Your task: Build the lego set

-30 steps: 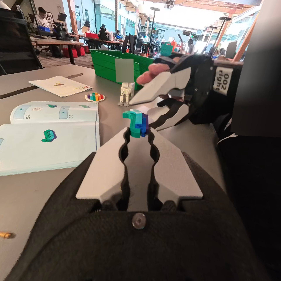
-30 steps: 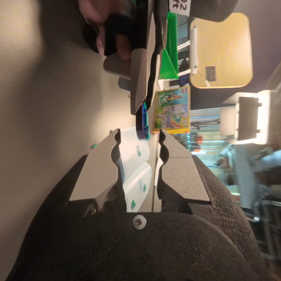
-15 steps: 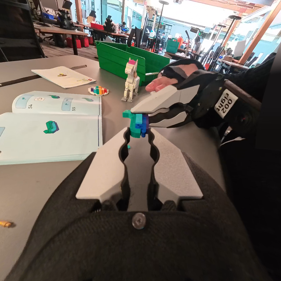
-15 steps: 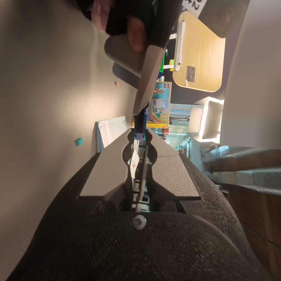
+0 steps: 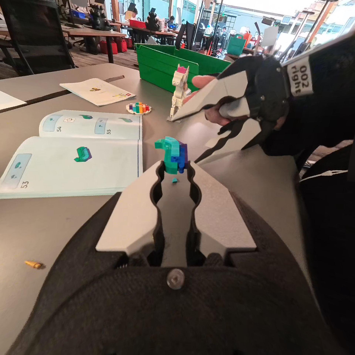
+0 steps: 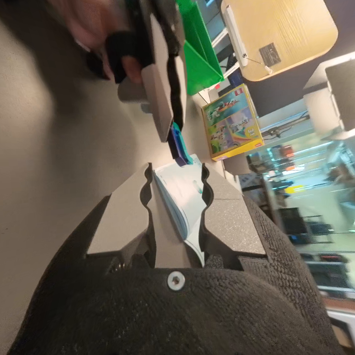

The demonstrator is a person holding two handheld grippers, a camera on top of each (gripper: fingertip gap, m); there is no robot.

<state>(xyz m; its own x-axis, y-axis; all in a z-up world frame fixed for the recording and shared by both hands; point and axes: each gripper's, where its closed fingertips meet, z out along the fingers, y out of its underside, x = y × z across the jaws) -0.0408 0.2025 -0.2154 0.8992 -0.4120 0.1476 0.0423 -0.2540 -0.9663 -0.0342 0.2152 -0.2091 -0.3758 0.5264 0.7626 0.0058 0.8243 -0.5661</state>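
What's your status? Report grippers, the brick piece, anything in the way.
Left gripper shut on teal-and-purple brick piece. Right gripper open, empty, just clear of it. Loose teal brick on table beneath; nothing blocking.

Left wrist view looks level across the table; right, rolled sideways, shares the lego piece point(image 5: 172, 153) close up.

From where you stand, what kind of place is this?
Probably a shared workshop or lab: long desks with people at work behind, red boxes under them, and a green bin on this grey table.
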